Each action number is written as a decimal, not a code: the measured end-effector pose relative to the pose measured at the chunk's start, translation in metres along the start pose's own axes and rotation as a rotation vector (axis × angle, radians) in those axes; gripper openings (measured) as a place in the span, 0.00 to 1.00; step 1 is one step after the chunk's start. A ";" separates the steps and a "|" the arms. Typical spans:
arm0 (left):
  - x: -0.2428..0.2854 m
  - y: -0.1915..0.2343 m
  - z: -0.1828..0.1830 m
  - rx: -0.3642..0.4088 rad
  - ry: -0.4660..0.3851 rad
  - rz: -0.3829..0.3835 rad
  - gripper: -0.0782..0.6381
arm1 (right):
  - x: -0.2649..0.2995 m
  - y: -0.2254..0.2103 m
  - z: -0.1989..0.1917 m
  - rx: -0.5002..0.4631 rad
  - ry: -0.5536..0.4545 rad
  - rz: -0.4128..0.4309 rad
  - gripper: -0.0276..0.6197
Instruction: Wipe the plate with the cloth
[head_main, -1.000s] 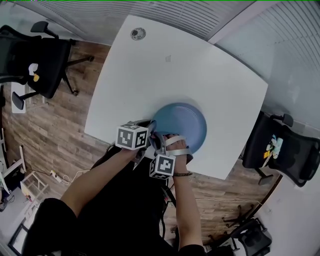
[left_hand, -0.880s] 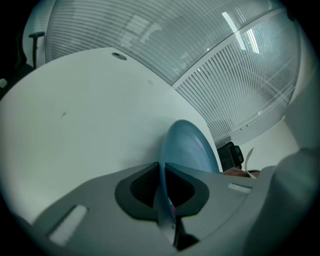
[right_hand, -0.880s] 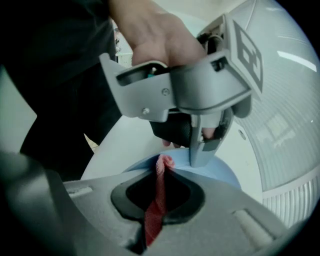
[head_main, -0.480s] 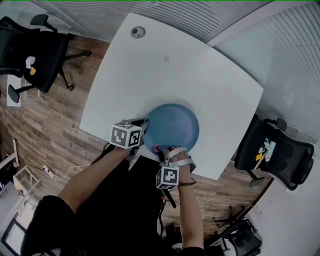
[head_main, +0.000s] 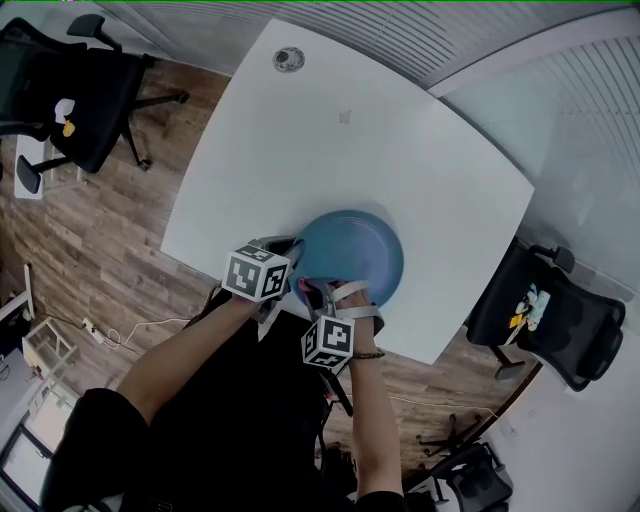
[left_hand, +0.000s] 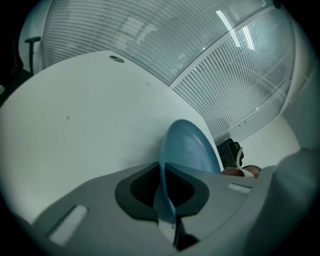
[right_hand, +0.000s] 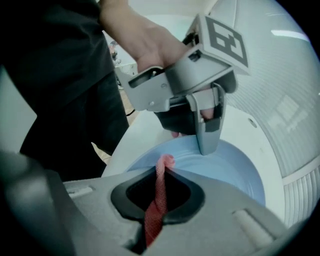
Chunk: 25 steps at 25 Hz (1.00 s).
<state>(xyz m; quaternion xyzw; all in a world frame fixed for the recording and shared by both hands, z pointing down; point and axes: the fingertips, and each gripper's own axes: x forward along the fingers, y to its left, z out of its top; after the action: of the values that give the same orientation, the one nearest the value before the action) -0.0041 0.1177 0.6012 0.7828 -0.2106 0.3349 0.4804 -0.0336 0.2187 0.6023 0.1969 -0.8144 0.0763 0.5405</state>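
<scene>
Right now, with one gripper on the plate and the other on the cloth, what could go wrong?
The left gripper pinches only the thin rim of the plate, so wiping pressure might tilt it or slip it free. Little cloth sticks out past the right gripper, so bare jaws may scrape the plate. The plate is near the edge of the table and could slide off.

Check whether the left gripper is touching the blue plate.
Touching. In the left gripper view, the left gripper clamps the blue plate by its rim, with no gap.

Pale blue plate (head_main: 358, 250), pinkish-red cloth (right_hand: 161, 176) (mesh weave), white table (head_main: 330, 150) — grey left gripper (left_hand: 167, 196), grey right gripper (right_hand: 158, 206)
</scene>
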 end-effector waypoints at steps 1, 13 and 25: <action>0.001 -0.001 -0.001 0.002 0.002 0.000 0.13 | 0.000 -0.005 0.002 0.027 0.000 -0.005 0.07; 0.001 -0.001 0.000 -0.002 0.008 -0.005 0.13 | 0.013 -0.073 0.008 0.225 -0.063 -0.096 0.07; -0.002 0.001 -0.002 -0.031 0.003 -0.005 0.13 | 0.005 -0.153 -0.026 0.152 0.070 -0.345 0.07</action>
<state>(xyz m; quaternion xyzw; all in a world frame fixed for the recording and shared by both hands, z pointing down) -0.0065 0.1189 0.6005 0.7753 -0.2132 0.3316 0.4935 0.0482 0.0872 0.6044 0.3711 -0.7413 0.0507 0.5570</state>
